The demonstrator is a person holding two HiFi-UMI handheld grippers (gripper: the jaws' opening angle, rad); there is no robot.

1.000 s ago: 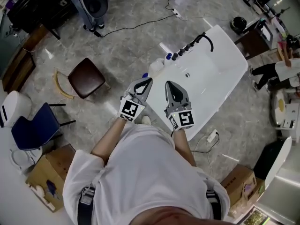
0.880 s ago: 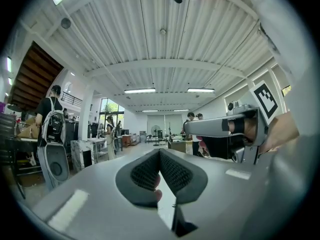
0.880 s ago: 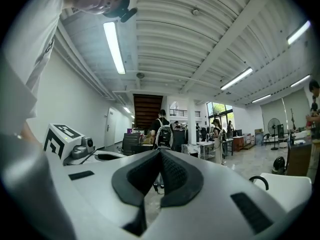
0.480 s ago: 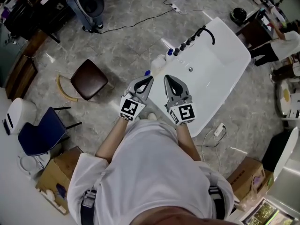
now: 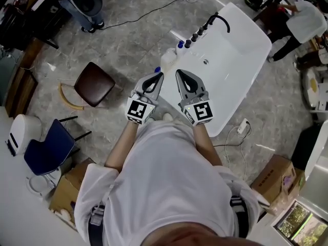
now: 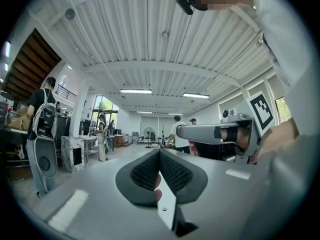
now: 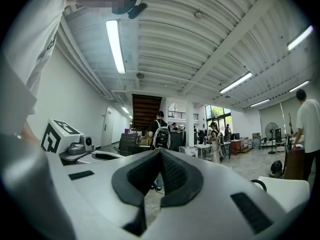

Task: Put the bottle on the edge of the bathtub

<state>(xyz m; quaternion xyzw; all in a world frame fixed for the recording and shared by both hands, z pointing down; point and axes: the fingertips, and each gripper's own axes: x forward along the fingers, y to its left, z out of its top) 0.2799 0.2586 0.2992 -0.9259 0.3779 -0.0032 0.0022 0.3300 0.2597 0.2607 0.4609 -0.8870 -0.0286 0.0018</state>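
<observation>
A white bottle (image 5: 169,60) with a blue cap stands at the left rim of the white bathtub (image 5: 241,70), close to the black tap fittings (image 5: 197,34). A second small blue cap (image 5: 158,69) shows just beyond my left gripper. Both grippers are held side by side in front of the person's chest, well short of the bottle. My left gripper (image 5: 159,76) (image 6: 160,152) is shut with nothing between its pads. My right gripper (image 5: 180,74) (image 7: 160,153) is also shut and empty. Both gripper views look level across the room, and neither shows the bottle.
A brown stool (image 5: 94,84) and a blue chair (image 5: 48,150) stand to the left. Cardboard boxes (image 5: 69,188) (image 5: 279,181) sit at both lower sides. A power strip with cable (image 5: 241,128) lies by the tub's near end. A person (image 5: 302,19) bends at the tub's far end.
Both grippers stay shut and together before the chest. The view has drifted, so the tub sits a little higher. The person at the right has moved toward the tub's far end.
</observation>
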